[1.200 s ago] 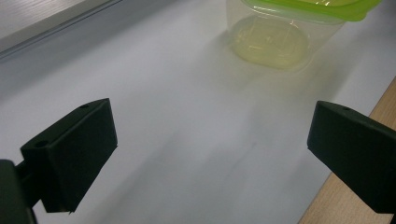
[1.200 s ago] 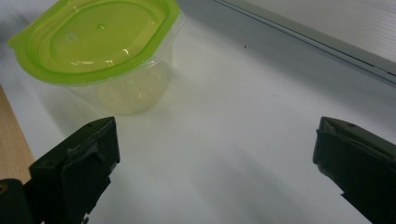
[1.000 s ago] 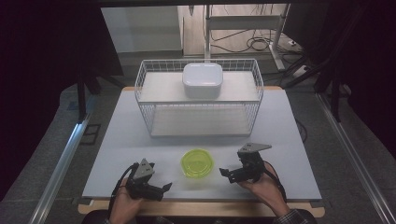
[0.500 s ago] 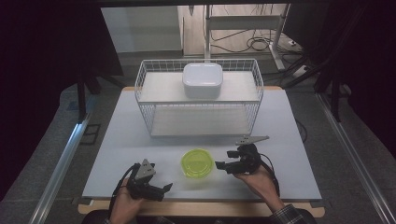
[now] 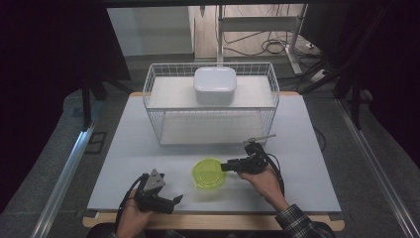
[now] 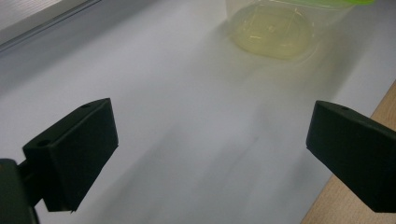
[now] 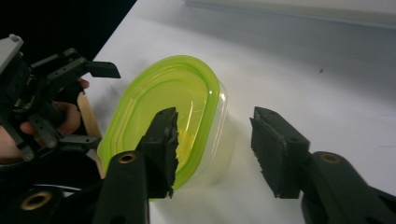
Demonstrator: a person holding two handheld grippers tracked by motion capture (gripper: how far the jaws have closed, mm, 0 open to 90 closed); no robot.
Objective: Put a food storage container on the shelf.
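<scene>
Jaws of the right gripper [image 7: 212,149] have just been closing, straddling the 3 o'clock rim of the lime-lidded clear plastic tub [image 5: 209,173], not yet pinching; left gripper [image 5: 173,201] jaws are spread, idle.

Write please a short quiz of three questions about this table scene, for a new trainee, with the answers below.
1. True or false: the white box stands on the table in front of the wire basket.
2. Which gripper is at the green-lidded container? A) left gripper B) right gripper
3. How do the right gripper's jaws stand to the container's rim?

Key
1. False: it sits inside the basket.
2. B; the left gripper rests apart near the table's front edge, jaws wide.
3. One jaw is over the lid, the other outside the clear wall. They have just been closing, but the pads do not press yet.
</scene>
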